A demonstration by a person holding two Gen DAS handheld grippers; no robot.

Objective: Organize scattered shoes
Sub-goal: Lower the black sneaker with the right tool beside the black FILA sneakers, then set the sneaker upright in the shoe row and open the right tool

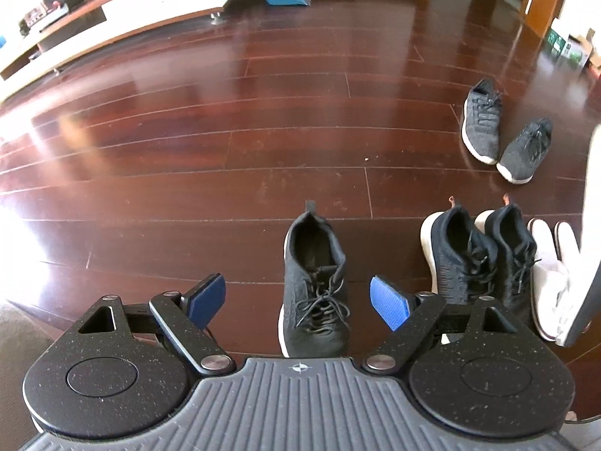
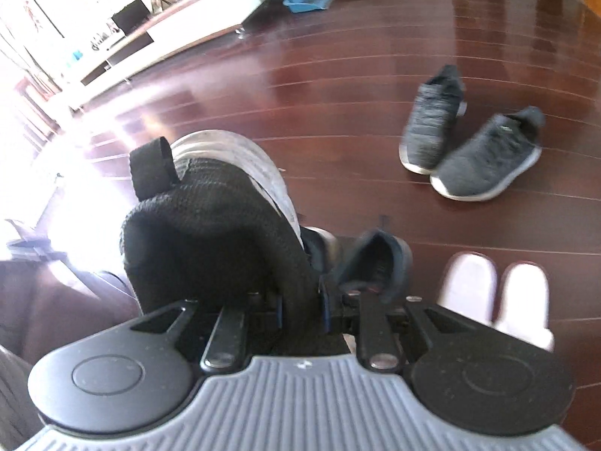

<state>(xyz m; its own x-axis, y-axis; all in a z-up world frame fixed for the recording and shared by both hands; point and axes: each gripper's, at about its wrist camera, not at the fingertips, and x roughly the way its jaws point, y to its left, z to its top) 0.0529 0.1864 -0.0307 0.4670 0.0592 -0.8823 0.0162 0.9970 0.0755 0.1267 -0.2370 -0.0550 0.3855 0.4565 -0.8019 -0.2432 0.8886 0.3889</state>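
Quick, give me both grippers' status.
Left gripper: open, empty, above a black sneaker on the floor.
Right gripper: closed on a black shoe, lifted.

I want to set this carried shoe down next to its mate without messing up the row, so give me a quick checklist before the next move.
1. Right gripper shut on the carried black shoe: ok.
2. Left gripper open and free to help: ok.
3. Lone black shoe upright on the floor: ok.
4. Bare floor to the left of it for placing: ok.
5. Carried shoe matches the lone one: cannot tell.
6. Grey pair tidied into the row: not ok.
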